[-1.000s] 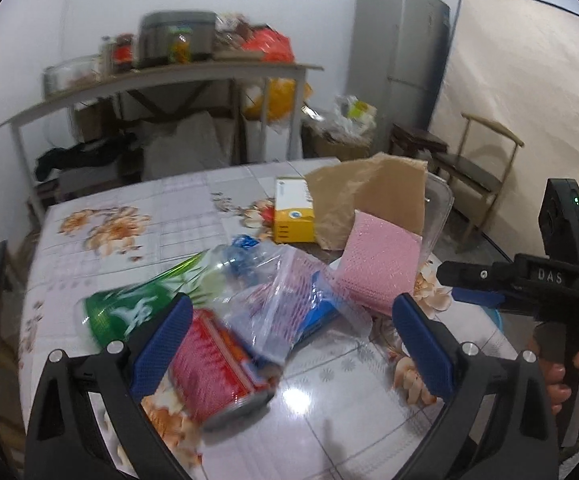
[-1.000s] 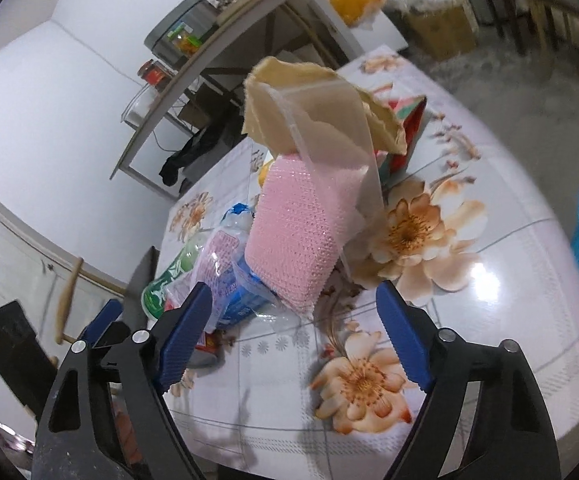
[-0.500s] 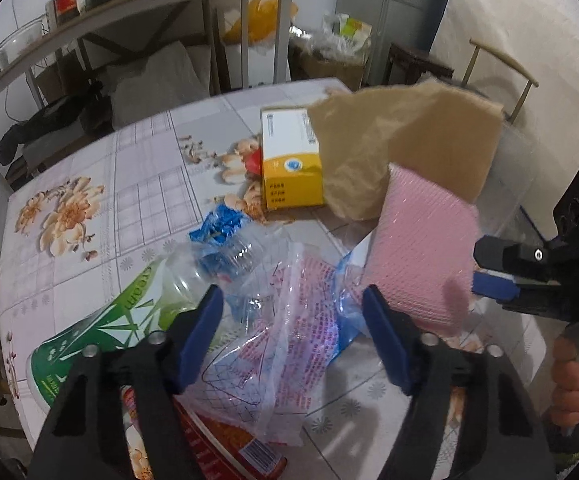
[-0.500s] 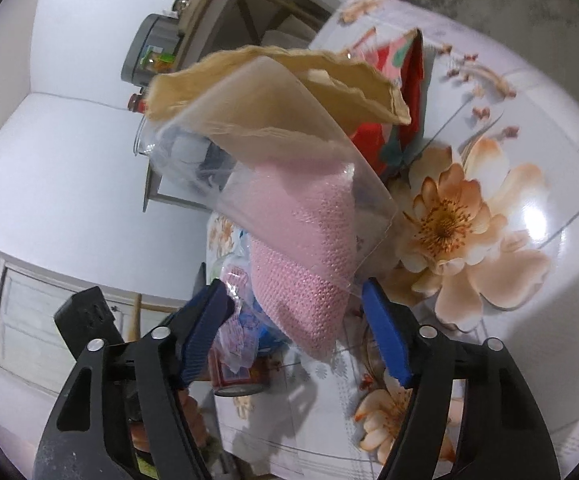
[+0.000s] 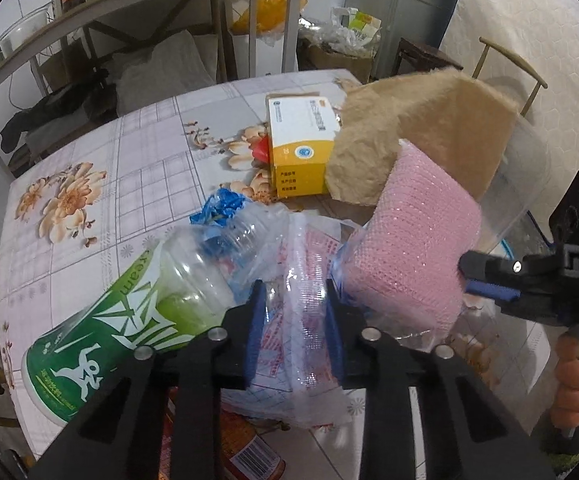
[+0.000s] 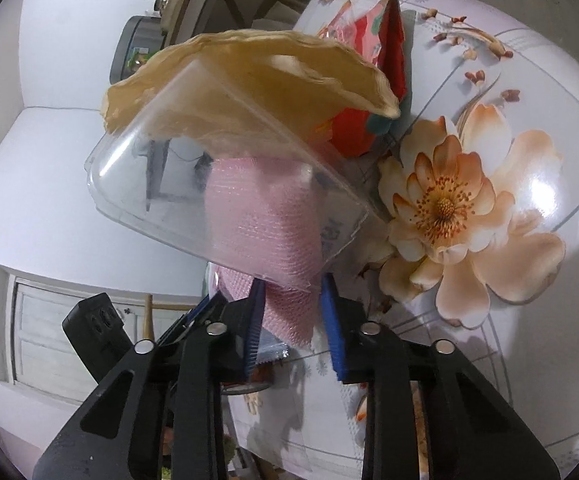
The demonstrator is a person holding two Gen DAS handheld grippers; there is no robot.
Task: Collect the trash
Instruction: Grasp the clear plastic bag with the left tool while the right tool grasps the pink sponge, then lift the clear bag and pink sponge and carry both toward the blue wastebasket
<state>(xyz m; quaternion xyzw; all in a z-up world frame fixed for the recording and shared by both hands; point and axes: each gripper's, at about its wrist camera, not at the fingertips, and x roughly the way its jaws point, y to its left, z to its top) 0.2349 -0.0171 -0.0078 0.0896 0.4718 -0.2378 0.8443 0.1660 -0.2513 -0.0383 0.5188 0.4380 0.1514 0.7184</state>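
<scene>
Left wrist view: both grippers closing on trash

Left gripper (image 5: 294, 328) is closing on the crumpled clear plastic bag (image 5: 309, 280) at the near table (image 5: 129, 160) edge. Right gripper (image 6: 292, 320) is closing on the pink mesh sponge (image 6: 265, 224). Thin film may slip out.

The table (image 5: 137, 148) wears a glossy, smooth covering printed with flowers, bright with lamp glare in the right wrist view. On it lies a clear plastic bottle (image 5: 161, 288) with a shiny green label, and a thin, crinkled transparent plastic bag (image 5: 309, 300) printed in red. The pink mesh pad (image 5: 413, 248) looks coarse and woven, faintly sparkling. Brown paper (image 5: 417, 136) is matt and creased (its torn edge fuzzy). A clear plastic lid (image 6: 169, 184) is smooth, stiff and slightly scuffed. The yellow box (image 5: 301, 148) is matt cardboard. Both grippers have matt black plastic frames, ribbed blue pads (image 6: 331, 320) and small shiny metal bolts.
</scene>
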